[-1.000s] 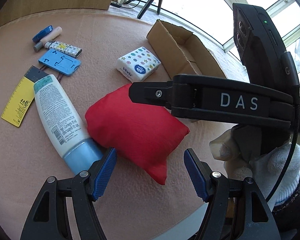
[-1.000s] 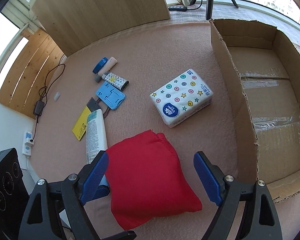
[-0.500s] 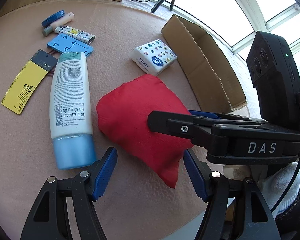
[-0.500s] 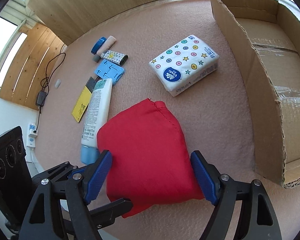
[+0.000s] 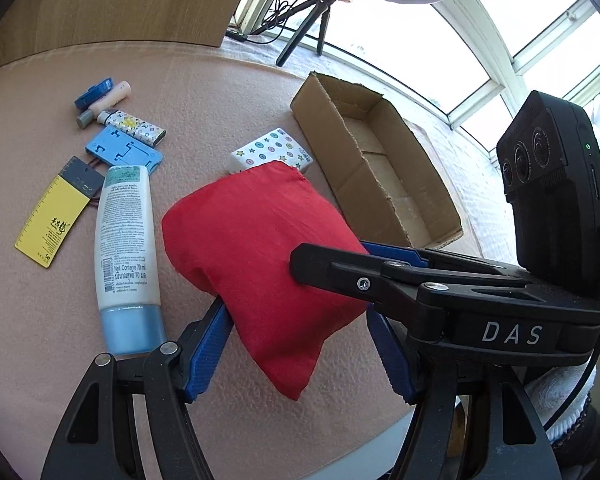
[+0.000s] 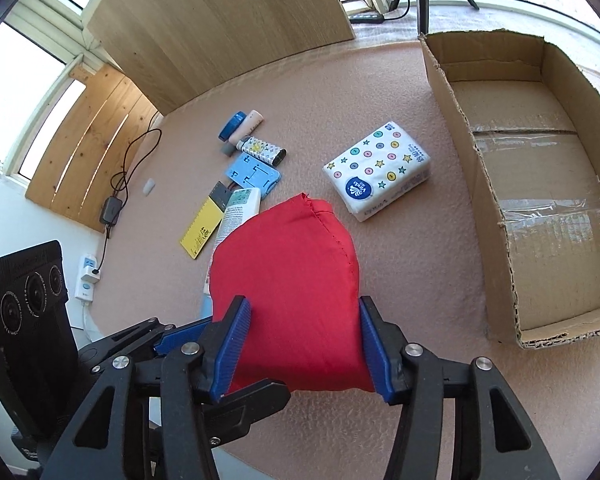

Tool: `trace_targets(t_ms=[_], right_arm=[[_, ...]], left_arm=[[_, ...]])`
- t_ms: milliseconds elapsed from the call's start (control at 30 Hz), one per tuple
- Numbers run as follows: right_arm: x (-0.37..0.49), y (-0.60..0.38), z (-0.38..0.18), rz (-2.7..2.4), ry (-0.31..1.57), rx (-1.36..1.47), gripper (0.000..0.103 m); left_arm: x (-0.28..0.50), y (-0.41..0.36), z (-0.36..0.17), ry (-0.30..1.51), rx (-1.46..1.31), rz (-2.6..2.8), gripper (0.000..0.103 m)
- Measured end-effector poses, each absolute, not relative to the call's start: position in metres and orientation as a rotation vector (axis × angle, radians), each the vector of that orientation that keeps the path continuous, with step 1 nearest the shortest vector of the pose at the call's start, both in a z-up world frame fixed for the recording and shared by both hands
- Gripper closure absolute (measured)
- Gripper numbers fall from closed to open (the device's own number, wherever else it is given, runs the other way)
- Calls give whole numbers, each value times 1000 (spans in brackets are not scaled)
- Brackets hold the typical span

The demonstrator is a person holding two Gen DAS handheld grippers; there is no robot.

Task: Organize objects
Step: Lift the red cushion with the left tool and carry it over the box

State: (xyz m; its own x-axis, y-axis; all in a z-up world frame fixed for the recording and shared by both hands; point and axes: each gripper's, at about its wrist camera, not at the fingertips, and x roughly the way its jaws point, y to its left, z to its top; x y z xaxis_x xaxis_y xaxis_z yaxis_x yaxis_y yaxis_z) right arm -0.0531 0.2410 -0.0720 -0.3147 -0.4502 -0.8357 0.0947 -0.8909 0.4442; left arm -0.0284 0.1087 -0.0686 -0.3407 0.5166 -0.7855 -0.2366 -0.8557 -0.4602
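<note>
My right gripper [image 6: 304,344] is shut on the near end of a red cloth pouch [image 6: 284,280], with its blue pads pressing both sides. The pouch [image 5: 260,248] appears raised off the pink table, its far end tilted up. My left gripper [image 5: 298,356] is open around the pouch's lower corner, and its left pad [image 5: 208,348] touches the cloth. In the left wrist view the right gripper [image 5: 332,254] reaches in from the right. An empty cardboard box [image 6: 472,184] stands open on the right. A star-patterned tissue pack [image 6: 376,172] lies between the pouch and the box.
A lotion tube [image 5: 126,240], yellow ruler [image 5: 52,224], blue plastic holder [image 5: 124,152], patterned lighter [image 5: 134,124] and a blue cap lie in a cluster on the left. The table's near edge runs just below the grippers. A wooden panel, tripod and windows stand behind the table.
My right gripper has closed on the red pouch and raised it. My left gripper has moved in around the pouch's corner, still at the same width.
</note>
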Motion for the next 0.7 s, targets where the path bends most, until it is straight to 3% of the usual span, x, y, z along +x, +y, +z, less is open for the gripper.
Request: trace_targets(t_ms=[333,700], right_arm=[[-51,300,-16,-2423,-473,1437,52],[-54,379,-16,-2569,-536,1435,52]], left_arm=[[-59,174,-18,-315,-1279,2220,31],[-94,267,-26,-229,-1265,2150,31]])
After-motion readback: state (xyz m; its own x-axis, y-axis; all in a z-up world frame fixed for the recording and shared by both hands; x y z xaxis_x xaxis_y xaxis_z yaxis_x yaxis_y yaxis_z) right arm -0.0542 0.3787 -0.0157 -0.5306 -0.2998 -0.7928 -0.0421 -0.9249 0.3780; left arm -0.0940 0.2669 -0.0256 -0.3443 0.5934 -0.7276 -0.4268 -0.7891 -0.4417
